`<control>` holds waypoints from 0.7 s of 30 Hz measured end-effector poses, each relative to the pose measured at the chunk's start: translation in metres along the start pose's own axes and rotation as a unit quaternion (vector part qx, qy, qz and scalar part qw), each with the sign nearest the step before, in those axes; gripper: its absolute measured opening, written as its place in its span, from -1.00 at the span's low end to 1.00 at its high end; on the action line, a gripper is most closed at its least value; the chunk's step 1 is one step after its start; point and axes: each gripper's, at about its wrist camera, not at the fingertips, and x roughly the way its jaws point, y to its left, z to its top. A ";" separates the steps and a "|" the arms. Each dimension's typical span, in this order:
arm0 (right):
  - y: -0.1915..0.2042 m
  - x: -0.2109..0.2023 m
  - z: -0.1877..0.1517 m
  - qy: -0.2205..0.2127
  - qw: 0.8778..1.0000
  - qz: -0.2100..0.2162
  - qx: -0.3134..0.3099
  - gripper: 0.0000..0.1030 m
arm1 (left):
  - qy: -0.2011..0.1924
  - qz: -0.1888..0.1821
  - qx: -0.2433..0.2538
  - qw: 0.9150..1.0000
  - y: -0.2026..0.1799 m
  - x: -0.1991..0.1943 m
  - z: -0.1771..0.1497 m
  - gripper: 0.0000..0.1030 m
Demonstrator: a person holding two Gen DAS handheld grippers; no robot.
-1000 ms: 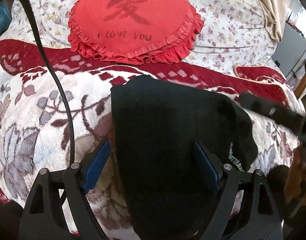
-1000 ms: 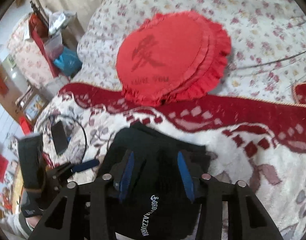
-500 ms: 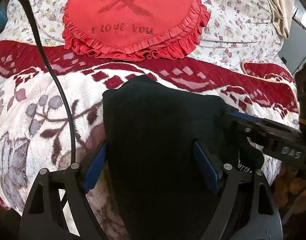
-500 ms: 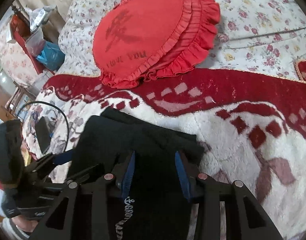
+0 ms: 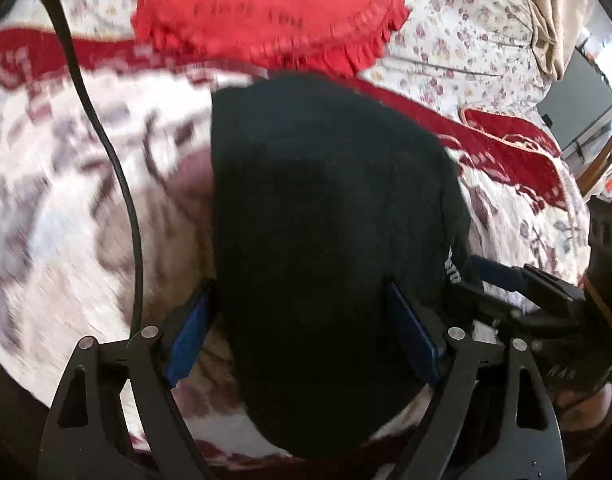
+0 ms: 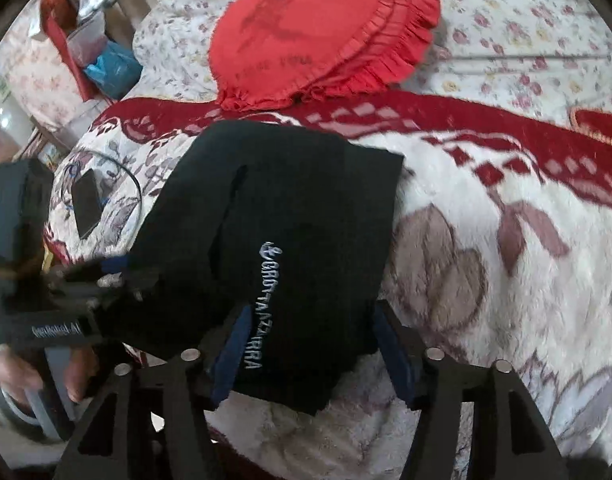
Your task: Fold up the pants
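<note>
The black pants (image 5: 325,240) lie folded in a compact bundle on the white and red floral blanket (image 5: 66,220). They also show in the right wrist view (image 6: 274,232), with white lettering on them. My left gripper (image 5: 302,332) is open, its blue pads on either side of the bundle's near end. My right gripper (image 6: 309,348) is open too, its pads astride the near edge of the pants. The right gripper shows at the right of the left wrist view (image 5: 525,300); the left gripper shows at the left of the right wrist view (image 6: 66,288).
A red heart-shaped cushion (image 5: 266,12) lies beyond the pants on a flowered sheet (image 5: 465,32). A black cable (image 5: 106,152) runs over the blanket on the left. Bags and clutter (image 6: 86,48) stand past the bed's far left edge.
The right gripper's jaws have widened and drawn back to the pants' near edge. Both views have shifted; the left view is blurred by motion. The left gripper stays open.
</note>
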 end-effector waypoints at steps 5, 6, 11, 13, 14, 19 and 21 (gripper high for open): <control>-0.029 -0.012 0.010 -0.029 0.996 0.053 0.068 0.32 | -0.018 -0.018 -0.007 1.000 0.006 -0.014 0.004 0.68; -0.031 -0.010 0.012 -0.031 0.995 0.056 0.070 0.33 | -0.023 -0.019 -0.008 1.000 0.008 -0.016 0.006 0.68; -0.038 0.020 0.029 -0.021 0.993 0.094 0.074 0.40 | -0.013 -0.027 -0.032 0.999 0.020 -0.001 0.017 0.69; -0.033 0.027 0.032 -0.032 0.992 0.113 0.049 0.40 | -0.020 -0.033 -0.036 0.999 0.020 0.004 0.019 0.74; -0.028 0.036 0.033 -0.022 0.991 0.126 0.044 0.40 | -0.029 -0.033 -0.034 0.998 0.018 0.005 0.019 0.74; -0.021 0.032 0.039 -0.035 0.992 0.115 0.039 -0.20 | -0.038 -0.042 -0.008 0.998 0.005 0.004 0.025 0.16; -0.021 0.018 0.044 -0.054 0.989 0.131 0.049 -0.23 | -0.045 -0.049 0.005 0.998 0.004 -0.007 0.030 -0.20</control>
